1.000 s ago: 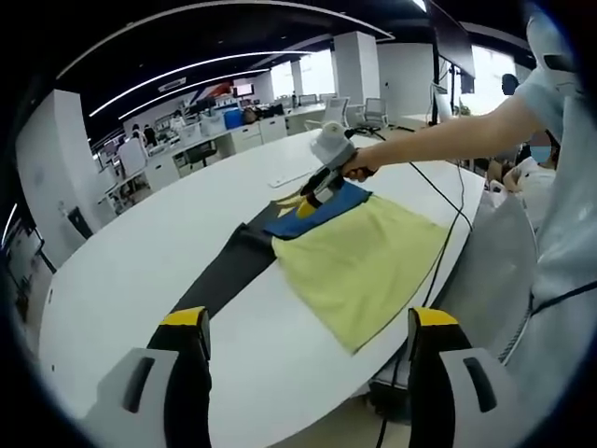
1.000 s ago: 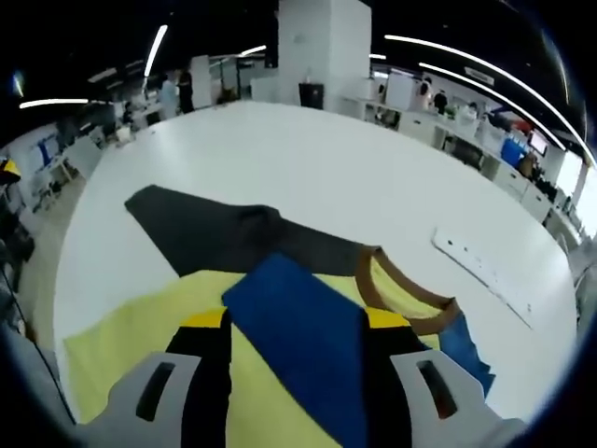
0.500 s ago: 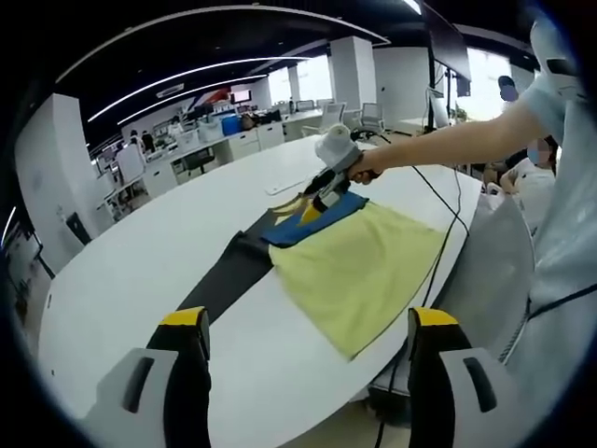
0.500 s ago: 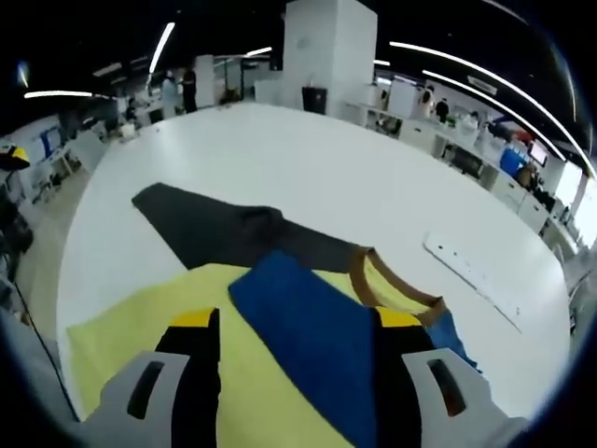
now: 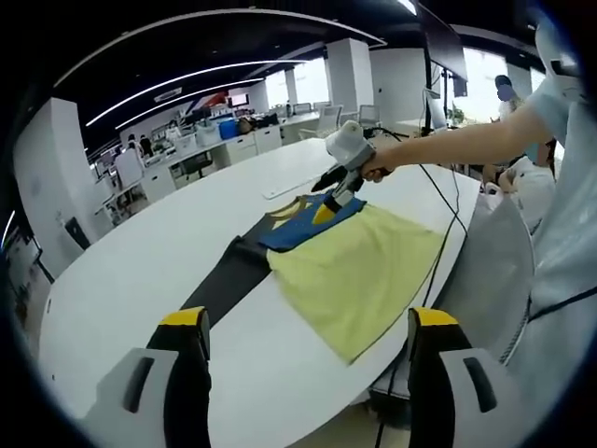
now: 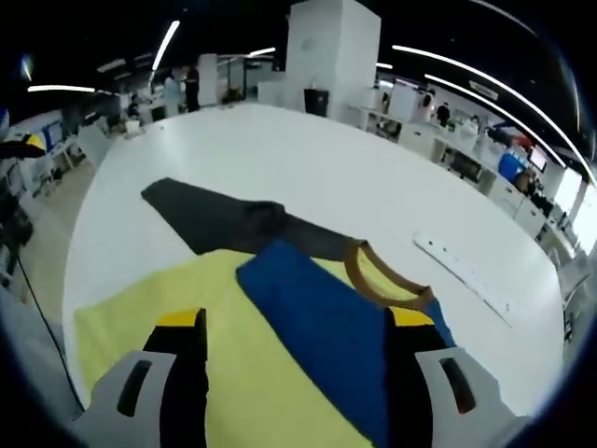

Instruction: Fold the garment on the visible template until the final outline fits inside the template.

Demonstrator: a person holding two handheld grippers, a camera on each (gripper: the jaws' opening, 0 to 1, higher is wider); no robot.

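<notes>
A yellow T-shirt (image 5: 359,271) lies flat on the white table (image 5: 131,271), near its edge by the person. Its blue sleeve (image 5: 300,227) is folded in over the chest, and its dark grey sleeve (image 5: 224,275) stretches out to the left. My right gripper (image 5: 326,207), held in a hand, hovers just over the blue sleeve. In the right gripper view the blue sleeve (image 6: 322,327) lies flat between my right gripper's (image 6: 294,322) open jaws, beside the brown collar (image 6: 382,280) and the dark sleeve (image 6: 219,219). My left gripper (image 5: 308,322) is open, held back from the shirt.
A white strip (image 6: 462,275) lies on the table (image 6: 308,159) beyond the collar. A black cable (image 5: 448,233) runs past the shirt's right side and over the table's edge. The person's arm (image 5: 448,140) and body stand at the right. Office desks fill the background.
The right gripper's jaws have spread wider and it has lifted slightly and drawn toward the person. The blue sleeve stays folded over the yellow body. My left gripper has not moved.
</notes>
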